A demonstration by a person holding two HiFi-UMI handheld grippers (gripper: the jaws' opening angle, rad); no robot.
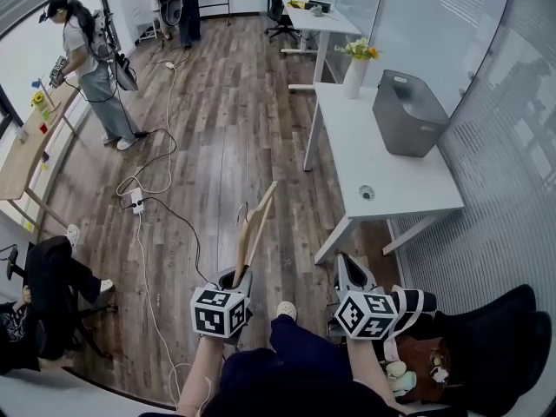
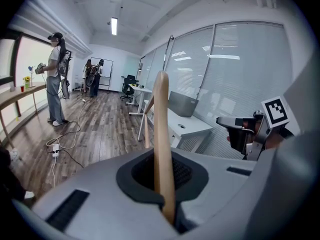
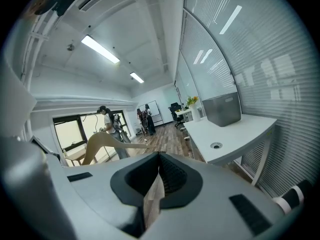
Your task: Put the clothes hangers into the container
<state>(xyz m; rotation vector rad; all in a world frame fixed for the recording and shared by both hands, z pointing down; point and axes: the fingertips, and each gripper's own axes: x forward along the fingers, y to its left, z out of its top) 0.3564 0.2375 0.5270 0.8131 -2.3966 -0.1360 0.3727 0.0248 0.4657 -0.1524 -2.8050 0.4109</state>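
Hanger first: a wooden clothes hanger sits at the near left, pinched in the left gripper, whose jaws are clamped hard on the pale wood. Most of the hanger's length juts forward and up, out over the plank floor. Seen along the left gripper's jaws, the wood runs straight through the pads and well beyond them. It looks stiff, so it won't sag or fold, and it looks light too. But the finish seems smooth, and with that much length past the pinch I'd expect it to want to pivot or slide. The hold seems to be out near one end, where two wooden bars come together. A hold closer to the middle would balance better, I reckon. I can't make out the hook clearly. Moving right, the right gripper is near the person's knees with its jaws pressed together on nothing, just a sliver of floor showing between them. Further right is the white table, and at its far end the grey container, open-topped and well apart from the hanger. Lowering the hanger in lengthwise should keep it from catching on the rim.
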